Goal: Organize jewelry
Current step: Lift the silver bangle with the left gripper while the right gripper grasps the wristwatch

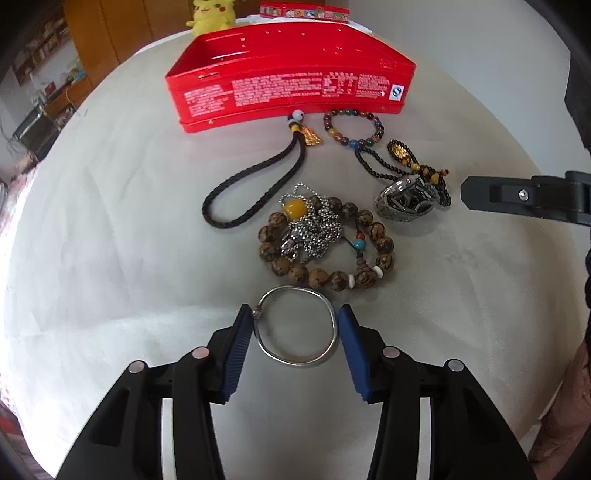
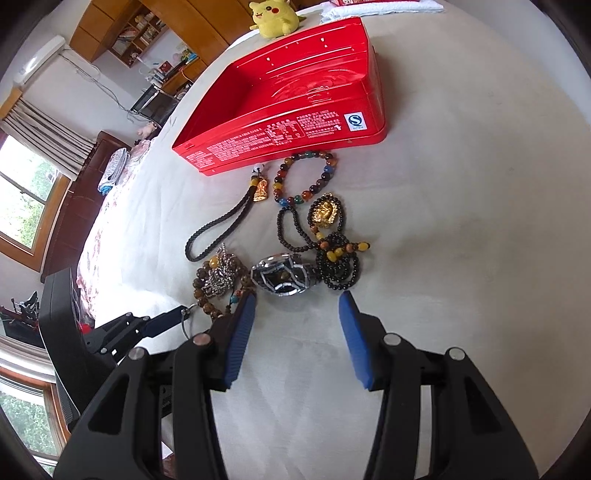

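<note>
My left gripper [image 1: 295, 314] is shut on a silver bangle [image 1: 295, 360] lying on the white sheet, with a blue pad touching each side of it. Just beyond lie a wooden bead bracelet [image 1: 384, 258] under a silver ball chain [image 1: 317, 229], a black braided cord [image 1: 251, 192], a metal watch [image 1: 406, 203], a black bead necklace [image 1: 369, 166] and a colourful bead bracelet [image 1: 376, 125]. An open red tin [image 1: 288, 88] stands behind them. My right gripper [image 2: 297, 306] stands open above bare sheet, just short of the watch [image 2: 284, 275], nothing between its pads.
A yellow plush toy [image 1: 210, 14] and the tin's red lid [image 1: 303, 9] sit at the far edge of the bed. The sheet drops off at the left toward furniture and a window [image 2: 22, 206]. A hand [image 1: 569, 406] shows at the right.
</note>
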Action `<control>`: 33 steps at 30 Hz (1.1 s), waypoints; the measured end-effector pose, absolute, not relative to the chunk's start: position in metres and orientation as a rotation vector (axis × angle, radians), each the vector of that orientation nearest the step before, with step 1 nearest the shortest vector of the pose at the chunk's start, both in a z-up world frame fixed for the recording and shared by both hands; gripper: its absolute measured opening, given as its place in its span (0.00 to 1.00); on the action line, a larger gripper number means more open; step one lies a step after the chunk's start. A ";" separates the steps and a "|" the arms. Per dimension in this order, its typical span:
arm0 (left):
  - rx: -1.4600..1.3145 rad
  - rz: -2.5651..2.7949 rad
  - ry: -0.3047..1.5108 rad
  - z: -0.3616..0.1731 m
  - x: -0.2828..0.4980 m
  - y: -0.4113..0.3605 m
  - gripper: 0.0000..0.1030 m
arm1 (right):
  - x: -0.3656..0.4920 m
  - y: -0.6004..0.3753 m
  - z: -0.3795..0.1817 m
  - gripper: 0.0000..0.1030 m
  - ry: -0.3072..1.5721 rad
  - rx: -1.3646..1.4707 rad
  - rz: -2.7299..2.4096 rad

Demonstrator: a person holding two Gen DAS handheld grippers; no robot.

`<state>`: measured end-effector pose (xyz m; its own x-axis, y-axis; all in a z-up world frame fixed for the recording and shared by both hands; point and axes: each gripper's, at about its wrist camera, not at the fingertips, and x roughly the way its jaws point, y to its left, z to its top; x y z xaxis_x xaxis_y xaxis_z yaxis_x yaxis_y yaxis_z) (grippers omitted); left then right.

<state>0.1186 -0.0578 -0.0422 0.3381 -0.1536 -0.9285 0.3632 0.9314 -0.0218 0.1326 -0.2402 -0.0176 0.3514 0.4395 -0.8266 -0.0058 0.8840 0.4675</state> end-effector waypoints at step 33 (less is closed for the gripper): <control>0.074 -0.297 1.114 -0.022 0.145 -0.006 0.47 | 0.175 -0.186 -0.043 0.55 1.291 0.334 0.228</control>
<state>0.1448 -0.0057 -0.0225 0.4058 -0.1981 -0.8922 0.2720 0.9582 -0.0891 0.1754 -0.1856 -0.0434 0.2641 0.3493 -0.8990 0.0200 0.9299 0.3672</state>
